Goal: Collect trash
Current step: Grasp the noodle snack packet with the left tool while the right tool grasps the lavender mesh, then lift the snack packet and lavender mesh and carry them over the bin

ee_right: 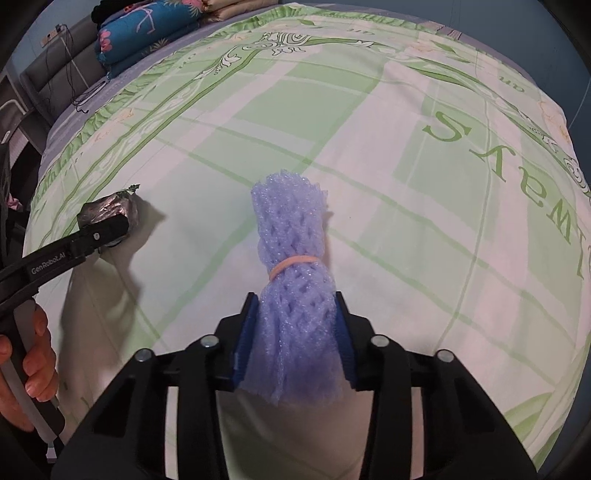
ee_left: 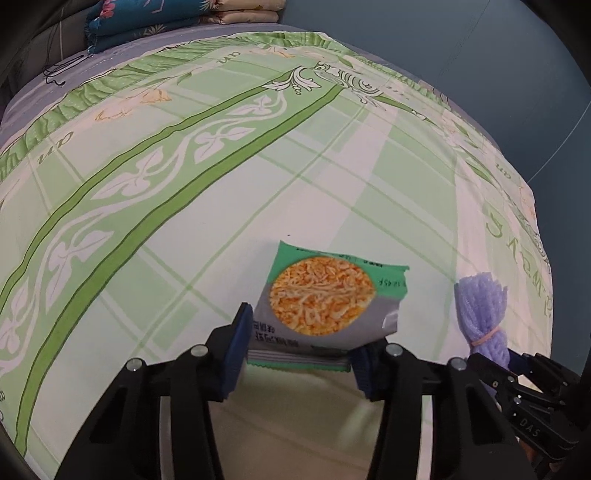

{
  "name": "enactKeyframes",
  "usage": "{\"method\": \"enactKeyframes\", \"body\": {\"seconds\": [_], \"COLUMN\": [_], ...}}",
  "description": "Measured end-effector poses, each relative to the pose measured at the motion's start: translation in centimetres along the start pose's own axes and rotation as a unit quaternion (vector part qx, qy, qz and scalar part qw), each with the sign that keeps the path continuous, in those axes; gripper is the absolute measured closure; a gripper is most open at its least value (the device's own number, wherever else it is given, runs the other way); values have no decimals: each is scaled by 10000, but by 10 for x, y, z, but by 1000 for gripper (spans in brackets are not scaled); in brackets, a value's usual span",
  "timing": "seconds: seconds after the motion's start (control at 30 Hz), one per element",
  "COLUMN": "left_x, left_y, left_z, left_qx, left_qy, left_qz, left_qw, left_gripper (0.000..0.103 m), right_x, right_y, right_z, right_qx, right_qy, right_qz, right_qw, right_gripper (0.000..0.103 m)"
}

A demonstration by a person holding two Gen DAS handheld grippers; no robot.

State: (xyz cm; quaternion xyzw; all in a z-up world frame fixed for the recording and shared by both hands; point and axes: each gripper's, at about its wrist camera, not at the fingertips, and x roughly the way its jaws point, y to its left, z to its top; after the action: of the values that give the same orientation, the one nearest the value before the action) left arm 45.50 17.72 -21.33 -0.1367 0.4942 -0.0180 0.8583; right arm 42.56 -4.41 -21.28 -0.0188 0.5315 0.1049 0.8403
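Note:
A green and silver snack wrapper (ee_left: 321,299) with a picture of orange strips sits between the blue pads of my left gripper (ee_left: 301,341), which is shut on its lower edge just above the bed cover. In the right wrist view the wrapper (ee_right: 107,208) shows its crumpled silver back in the left gripper (ee_right: 110,230). A purple foam net (ee_right: 295,266), rolled up and bound with a pink rubber band, is squeezed between the pads of my right gripper (ee_right: 296,306). From the left wrist view the foam net (ee_left: 480,310) stands up out of the right gripper (ee_left: 517,365) at the right.
A green and white patterned bed cover (ee_left: 184,184) spreads under both grippers. Folded blue floral and beige quilts (ee_right: 147,26) lie at the far head end, with a black cable (ee_right: 85,96) beside them. A person's hand (ee_right: 33,362) holds the left gripper's handle. The bed's edge (ee_left: 532,206) falls away on the right.

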Motion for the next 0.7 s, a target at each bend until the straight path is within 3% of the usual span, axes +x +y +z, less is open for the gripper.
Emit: {"method": "enactKeyframes", "body": {"seconds": [0.4,0.7], "left_x": [-57,-102], "left_y": [3,-6], "left_z": [-14,-57], "left_qx": [-54,3], "left_qy": [-322,-420], "left_qz": [-163,-228], "left_qw": [9993,9989], "left_gripper": [58,58], "right_x": [-47,-100], "right_y": [22,20], "right_z": [-12,-42], "right_qx": [-111,-48], "right_qy": [-287,-480], "right_qz": [73,271], "right_qw": [9995,9985], "right_gripper": [75,75]}}
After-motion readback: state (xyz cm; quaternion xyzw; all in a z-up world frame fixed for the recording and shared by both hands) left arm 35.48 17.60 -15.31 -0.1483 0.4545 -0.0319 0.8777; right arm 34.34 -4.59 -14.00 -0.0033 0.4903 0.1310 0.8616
